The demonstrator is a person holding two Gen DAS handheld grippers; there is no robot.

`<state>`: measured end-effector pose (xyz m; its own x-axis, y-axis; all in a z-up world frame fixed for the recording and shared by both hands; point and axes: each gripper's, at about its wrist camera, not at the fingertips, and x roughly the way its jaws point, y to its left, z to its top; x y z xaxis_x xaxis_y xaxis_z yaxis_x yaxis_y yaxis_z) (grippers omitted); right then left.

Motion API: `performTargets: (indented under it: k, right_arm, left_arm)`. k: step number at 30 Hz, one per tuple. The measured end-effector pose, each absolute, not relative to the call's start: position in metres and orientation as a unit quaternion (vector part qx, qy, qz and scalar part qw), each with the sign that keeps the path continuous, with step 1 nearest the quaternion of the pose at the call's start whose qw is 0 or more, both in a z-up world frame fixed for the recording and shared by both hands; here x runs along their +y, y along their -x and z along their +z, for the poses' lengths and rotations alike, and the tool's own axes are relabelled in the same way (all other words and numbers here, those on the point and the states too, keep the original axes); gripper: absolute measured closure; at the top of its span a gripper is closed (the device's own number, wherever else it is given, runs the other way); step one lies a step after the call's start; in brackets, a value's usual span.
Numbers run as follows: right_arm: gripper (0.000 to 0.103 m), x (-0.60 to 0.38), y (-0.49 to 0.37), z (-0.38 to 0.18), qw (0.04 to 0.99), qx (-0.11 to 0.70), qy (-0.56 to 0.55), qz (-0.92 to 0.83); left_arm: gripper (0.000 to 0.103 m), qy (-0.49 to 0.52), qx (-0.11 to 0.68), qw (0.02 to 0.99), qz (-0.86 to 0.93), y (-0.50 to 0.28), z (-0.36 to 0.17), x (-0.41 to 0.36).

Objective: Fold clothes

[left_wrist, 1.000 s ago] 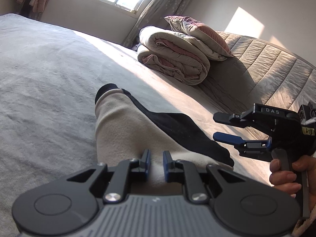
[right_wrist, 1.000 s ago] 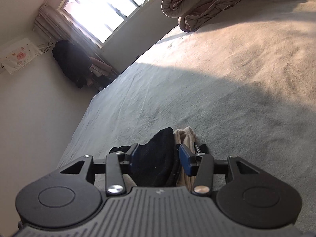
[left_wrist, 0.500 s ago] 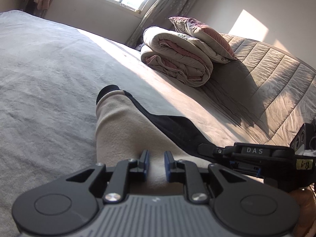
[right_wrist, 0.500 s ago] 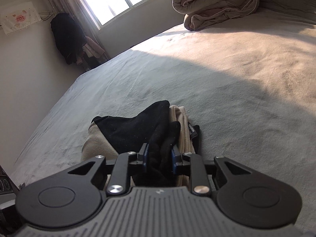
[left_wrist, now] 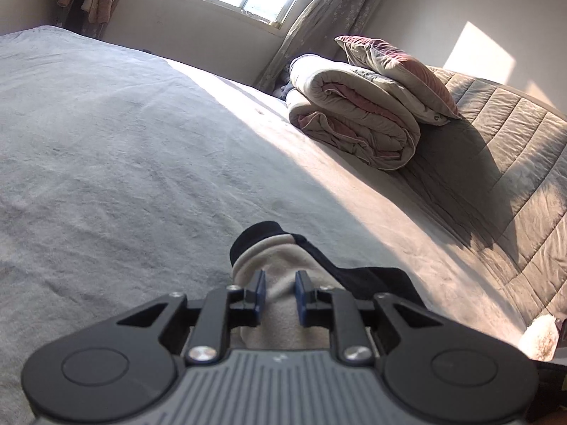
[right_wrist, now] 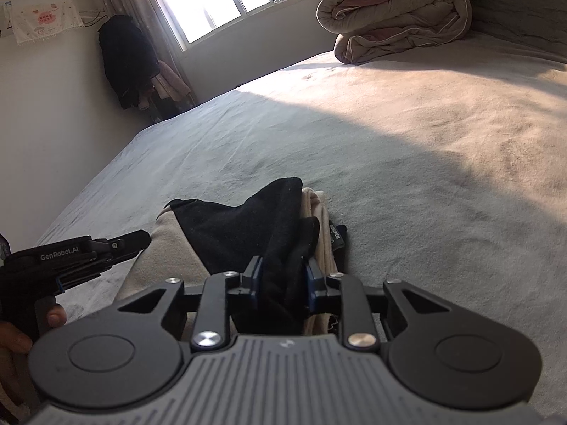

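Status: the garment (right_wrist: 226,233), a beige and black piece of clothing, lies partly folded on the bed (right_wrist: 425,148), near the edge closest to the person and well apart from the rolled duvet (left_wrist: 354,117) at the far end.

Changes in the last second:
- Left tongs (left_wrist: 280,292): the jaws have just been opening. Beige fabric sits between the blue pads, with a visible gap on each side; the grip is released. The unit has drawn back along the sleeve, whose black cuff (left_wrist: 255,237) now appears nearer.
- Right tongs (right_wrist: 281,279): the jaws closed from a wider setting and are now clamped on a bunch of black fabric. They have also rolled level.

Interpretation: control of the garment has likely passed from left to right. The right side appears ready to carry the next fold while the left repositions.
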<state>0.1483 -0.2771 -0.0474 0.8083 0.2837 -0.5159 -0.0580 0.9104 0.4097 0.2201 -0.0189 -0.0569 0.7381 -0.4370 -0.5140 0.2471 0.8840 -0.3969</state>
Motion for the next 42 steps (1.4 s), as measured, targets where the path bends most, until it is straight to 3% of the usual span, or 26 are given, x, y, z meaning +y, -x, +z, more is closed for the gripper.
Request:
performTargets:
  k: [2,4,8,11,13,16,19,25,27,29,33,36,39,42]
  right_arm:
    - [0.079,-0.278,-0.148,-0.048,0.931,0.293,-0.196,0.091]
    - [0.078,-0.278,-0.147,-0.046,0.931,0.292,-0.197,0.093]
    - [0.057,-0.289,-0.145,-0.034,0.924,0.294,-0.222,0.106]
    - [0.056,-0.297,-0.142,-0.027,0.923,0.283,-0.240,0.103]
    - [0.056,-0.296,-0.139,-0.023,0.925,0.276,-0.240,0.104]
    - [0.056,-0.283,-0.135,-0.016,0.935,0.270,-0.208,0.103]
    - [0.056,-0.270,-0.128,-0.008,0.943,0.260,-0.173,0.117]
    - [0.065,-0.252,-0.119,-0.007,0.946,0.258,-0.126,0.151]
    - [0.074,-0.247,-0.117,-0.016,0.948,0.266,-0.092,0.149]
    - [0.093,-0.250,-0.117,-0.030,0.948,0.281,-0.072,0.134]
    - [0.103,-0.269,-0.120,-0.041,0.941,0.290,-0.117,0.126]
    - [0.103,-0.269,-0.119,-0.031,0.945,0.277,-0.118,0.126]
    - [0.087,-0.260,-0.114,-0.029,0.948,0.263,-0.113,0.141]
    - [0.087,-0.247,-0.117,-0.032,0.949,0.267,-0.074,0.153]
  left_arm:
    - [0.059,0.131,0.326,0.921,-0.171,-0.233,-0.061,-0.020]
    - [0.056,0.133,0.333,0.917,-0.173,-0.235,-0.058,-0.016]
    - [0.054,0.157,0.349,0.905,-0.186,-0.230,-0.050,-0.003]
    - [0.053,0.177,0.343,0.905,-0.179,-0.222,-0.042,0.003]
    - [0.055,0.183,0.333,0.907,-0.183,-0.214,-0.038,0.005]
    - [0.080,0.166,0.311,0.917,-0.186,-0.193,-0.033,-0.001]
    - [0.083,0.157,0.292,0.920,-0.209,-0.171,-0.031,-0.009]
    - [0.089,0.124,0.296,0.916,-0.243,-0.148,-0.046,-0.037]
    - [0.089,0.117,0.296,0.915,-0.246,-0.142,-0.054,-0.043]
    - [0.089,0.111,0.290,0.916,-0.254,-0.132,-0.066,-0.049]
    - [0.090,0.063,0.263,0.929,-0.252,-0.114,-0.069,-0.059]
    - [0.090,0.069,0.265,0.930,-0.244,-0.114,-0.068,-0.059]
    - [0.090,0.072,0.260,0.934,-0.236,-0.111,-0.069,-0.061]
    - [0.090,0.063,0.253,0.938,-0.230,-0.108,-0.070,-0.064]
